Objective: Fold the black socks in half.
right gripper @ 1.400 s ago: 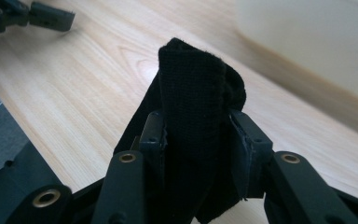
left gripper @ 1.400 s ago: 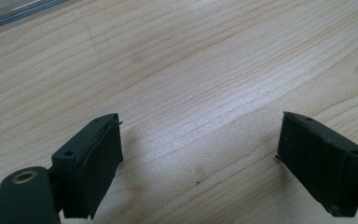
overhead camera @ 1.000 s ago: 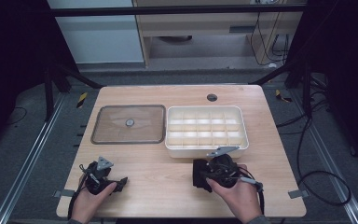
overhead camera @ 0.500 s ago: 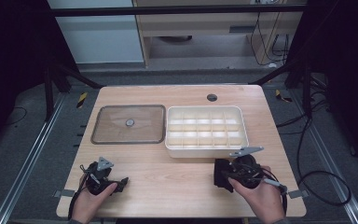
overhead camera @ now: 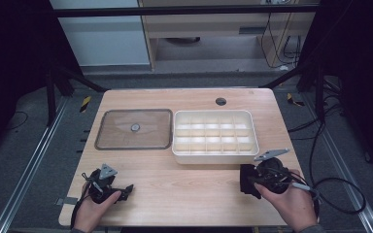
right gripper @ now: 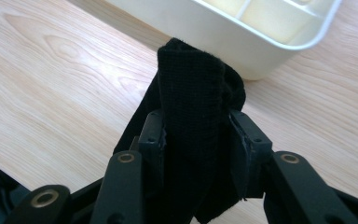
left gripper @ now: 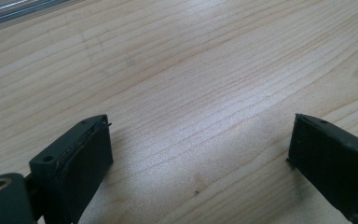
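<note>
Fingers: right gripper (right gripper: 196, 135) is clamped on a black cloth (right gripper: 191, 93); left gripper (left gripper: 198, 154) has its jaws spread wide, just been opening, bare wood between them.
Table (overhead camera: 189, 194): light wood, both grippers over its near edge.
Tray (overhead camera: 216, 136): white, compartmented, just beyond the cloth.
Lid (overhead camera: 135, 128): clear, flat, left of the tray.
Cloth: folded strip, long axis running along the jaws, free end pointing toward the tray wall.
</note>
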Demonstrator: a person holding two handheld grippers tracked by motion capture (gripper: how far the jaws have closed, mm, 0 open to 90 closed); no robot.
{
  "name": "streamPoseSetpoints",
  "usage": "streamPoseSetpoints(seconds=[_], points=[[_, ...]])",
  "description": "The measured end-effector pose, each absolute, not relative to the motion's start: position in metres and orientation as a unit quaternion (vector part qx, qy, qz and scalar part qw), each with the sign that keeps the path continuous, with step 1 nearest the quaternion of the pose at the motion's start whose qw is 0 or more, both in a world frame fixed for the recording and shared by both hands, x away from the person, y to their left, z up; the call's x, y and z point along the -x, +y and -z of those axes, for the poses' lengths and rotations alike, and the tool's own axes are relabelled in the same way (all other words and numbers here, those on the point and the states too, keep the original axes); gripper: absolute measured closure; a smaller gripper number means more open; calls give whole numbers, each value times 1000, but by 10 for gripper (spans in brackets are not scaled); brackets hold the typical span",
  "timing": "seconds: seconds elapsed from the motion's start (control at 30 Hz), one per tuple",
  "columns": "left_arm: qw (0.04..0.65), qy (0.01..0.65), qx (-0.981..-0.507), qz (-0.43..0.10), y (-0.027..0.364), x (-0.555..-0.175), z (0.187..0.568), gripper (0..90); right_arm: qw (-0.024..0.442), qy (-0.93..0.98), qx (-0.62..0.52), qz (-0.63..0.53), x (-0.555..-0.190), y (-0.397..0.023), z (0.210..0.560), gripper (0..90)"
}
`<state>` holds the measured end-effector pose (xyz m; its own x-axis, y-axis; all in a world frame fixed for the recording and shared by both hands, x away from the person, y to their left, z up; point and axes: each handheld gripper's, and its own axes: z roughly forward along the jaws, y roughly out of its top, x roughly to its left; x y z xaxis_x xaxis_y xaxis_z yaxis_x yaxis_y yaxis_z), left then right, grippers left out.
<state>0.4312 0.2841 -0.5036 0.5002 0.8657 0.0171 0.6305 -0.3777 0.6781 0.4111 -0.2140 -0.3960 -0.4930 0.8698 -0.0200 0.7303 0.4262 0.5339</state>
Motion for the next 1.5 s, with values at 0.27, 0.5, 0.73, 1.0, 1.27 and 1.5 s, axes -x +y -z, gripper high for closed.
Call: streamPoseSetpoints(seconds=[0.27,0.5,0.73,1.0,1.27,1.5], points=[[319,461,-804,-197,285,-431,506,32,167,832,-484,-216,-418,-234,382,616],[319,462,-804,-196,284,-431,506,32,184,826,-482,-227,-424,-241,360,616],[319,462,-805,-195,285,-430,506,32,199,825,-474,-236,-438,-238,338,616],[317,462,-805,-194,284,-430,505,32,209,827,-467,-234,-457,-229,323,616],[318,462,-805,-193,284,-430,506,30,211,823,-472,-235,-476,-221,319,616],[320,459,-806,-195,285,-430,506,26,213,825,-474,-221,-491,-213,315,616]])
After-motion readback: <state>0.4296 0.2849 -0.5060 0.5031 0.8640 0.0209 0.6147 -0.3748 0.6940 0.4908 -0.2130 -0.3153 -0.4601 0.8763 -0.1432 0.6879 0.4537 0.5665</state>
